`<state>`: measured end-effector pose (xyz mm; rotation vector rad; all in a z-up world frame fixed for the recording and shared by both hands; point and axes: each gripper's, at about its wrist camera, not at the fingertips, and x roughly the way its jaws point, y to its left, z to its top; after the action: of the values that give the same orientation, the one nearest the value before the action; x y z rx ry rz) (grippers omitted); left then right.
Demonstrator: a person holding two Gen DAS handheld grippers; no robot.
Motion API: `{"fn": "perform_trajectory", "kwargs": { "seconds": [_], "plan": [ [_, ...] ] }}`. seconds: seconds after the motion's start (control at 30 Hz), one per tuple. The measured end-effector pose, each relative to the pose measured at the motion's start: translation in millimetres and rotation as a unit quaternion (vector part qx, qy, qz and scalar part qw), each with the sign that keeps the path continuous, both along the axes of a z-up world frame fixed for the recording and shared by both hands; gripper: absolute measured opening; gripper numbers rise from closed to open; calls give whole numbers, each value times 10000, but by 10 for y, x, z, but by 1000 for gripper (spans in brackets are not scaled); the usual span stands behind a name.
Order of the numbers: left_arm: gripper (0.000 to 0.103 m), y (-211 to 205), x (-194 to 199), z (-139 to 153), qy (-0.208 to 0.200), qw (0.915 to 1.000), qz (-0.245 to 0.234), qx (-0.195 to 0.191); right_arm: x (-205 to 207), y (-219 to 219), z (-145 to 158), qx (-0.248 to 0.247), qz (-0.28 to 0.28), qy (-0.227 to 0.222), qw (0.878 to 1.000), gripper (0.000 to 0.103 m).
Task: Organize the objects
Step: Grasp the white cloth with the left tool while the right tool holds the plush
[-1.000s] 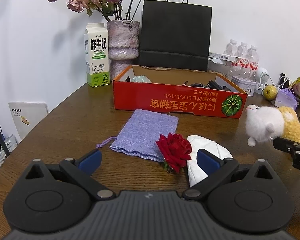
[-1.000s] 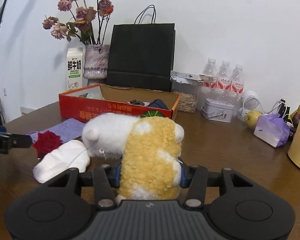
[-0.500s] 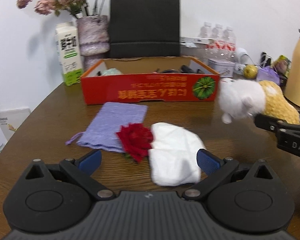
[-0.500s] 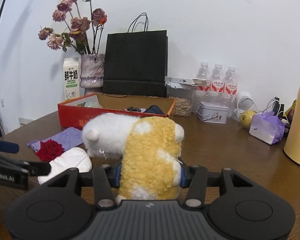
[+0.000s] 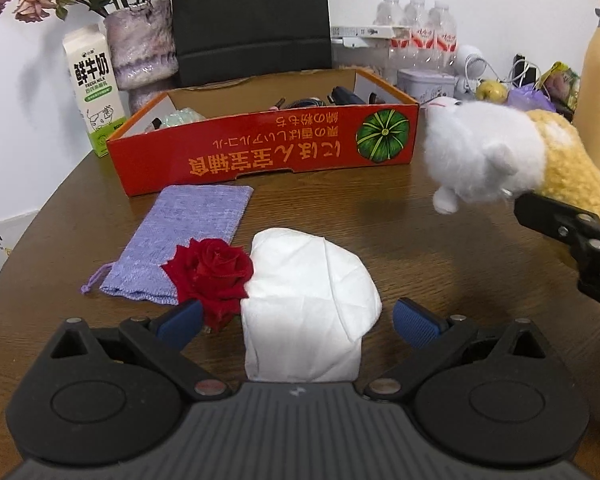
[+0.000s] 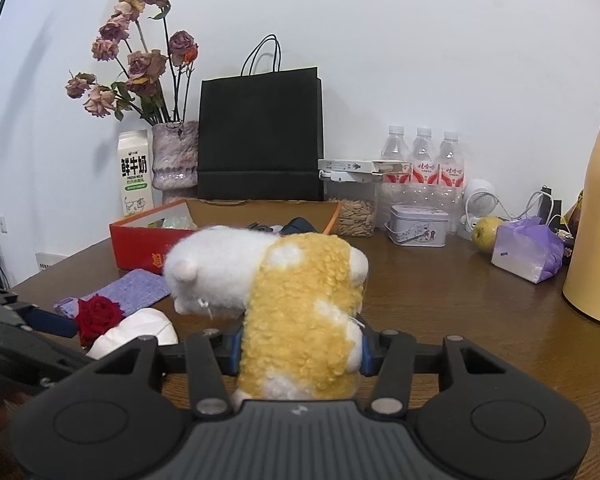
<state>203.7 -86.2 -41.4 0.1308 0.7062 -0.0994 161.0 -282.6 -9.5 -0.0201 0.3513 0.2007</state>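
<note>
- Left gripper [image 5: 296, 316], nearest in the left wrist view: jaws spread wide, empty. The folded white cloth [image 5: 308, 304] lies on the brown wooden desk [image 5: 440, 264] between the blue pads [image 5: 414, 320]; neither pad touches it.
- Red fabric rose [image 5: 212, 272] lies touching the cloth's left edge, partly on the lilac drawstring pouch [image 5: 188, 240], and just beside the left pad.
- Right gripper [image 6: 300, 354]: jaws partly closed, clamped on the yellow back half of the white-and-yellow plush sheep [image 6: 284, 296]. Its white head points left and the toy appears to be held off the desk.
- Further back: red cardboard tray with a green pumpkin print [image 5: 268, 148], already holding dark items and a pale green object, too small to identify.
- Behind the tray: milk carton [image 5: 94, 88], mottled vase of dried roses [image 5: 144, 48], black paper bag [image 5: 252, 16].
- Step in hand, as I judge it: sheep is carried, ready for the tray; left side is lining up on the cloth.
- Next move needs: left jaws lowered and closed on the cloth alone, keeping the left pad off the rose; sheep carried over the tray's near wall and released inside.
</note>
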Motion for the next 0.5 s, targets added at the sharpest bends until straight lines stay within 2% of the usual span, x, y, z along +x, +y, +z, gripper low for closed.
{"fn": "perform_trajectory", "kwargs": {
  "seconds": [0.33,0.5],
  "plan": [
    [103,-79,205,-51,201,9993,180,258,-9,-20,10,75,28,-7,10000,49],
    [103,30,288,-87,475,9980,334,-258,-13,-19,13,79,31,-20,10000,49]
  ]
}}
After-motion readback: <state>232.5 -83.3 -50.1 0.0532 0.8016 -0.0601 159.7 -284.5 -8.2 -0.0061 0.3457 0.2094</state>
